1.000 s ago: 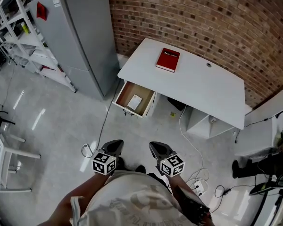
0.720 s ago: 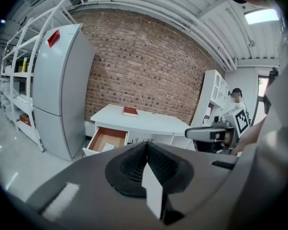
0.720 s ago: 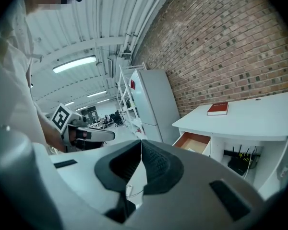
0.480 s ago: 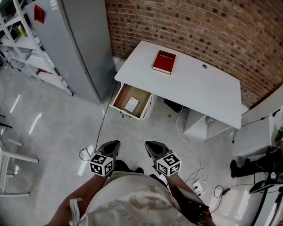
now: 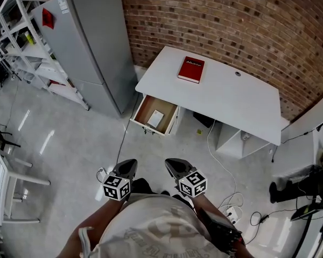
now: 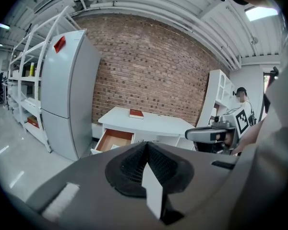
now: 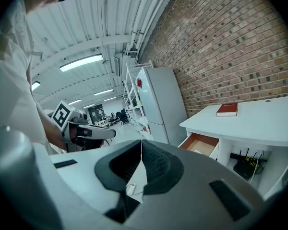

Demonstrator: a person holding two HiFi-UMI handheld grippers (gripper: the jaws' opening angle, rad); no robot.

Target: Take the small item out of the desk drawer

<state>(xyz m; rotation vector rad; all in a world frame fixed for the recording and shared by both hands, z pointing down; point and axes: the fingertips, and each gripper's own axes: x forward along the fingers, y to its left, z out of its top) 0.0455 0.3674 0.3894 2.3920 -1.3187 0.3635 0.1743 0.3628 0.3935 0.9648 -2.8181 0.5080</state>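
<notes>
A white desk (image 5: 231, 104) stands against the brick wall, with its wooden drawer (image 5: 145, 107) pulled open on the left side. Inside the drawer lies a small flat white item (image 5: 155, 117). The drawer (image 6: 114, 140) also shows far off in the left gripper view, and the drawer (image 7: 201, 143) in the right gripper view. My left gripper (image 5: 130, 164) and right gripper (image 5: 169, 164) hang side by side close to my body, well short of the desk. Both are shut with nothing between the jaws, as the left gripper (image 6: 147, 143) and right gripper (image 7: 141, 142) show close up.
A red book (image 5: 191, 69) lies on the desk top. A grey fridge (image 5: 91, 42) and white shelving (image 5: 21, 42) stand left of the desk. Cables (image 5: 226, 198) trail on the floor under and right of it. A white chair (image 5: 5, 176) is at far left.
The head view has swayed slightly. Both grippers stay shut and in much the same place, and the drawer remains open.
</notes>
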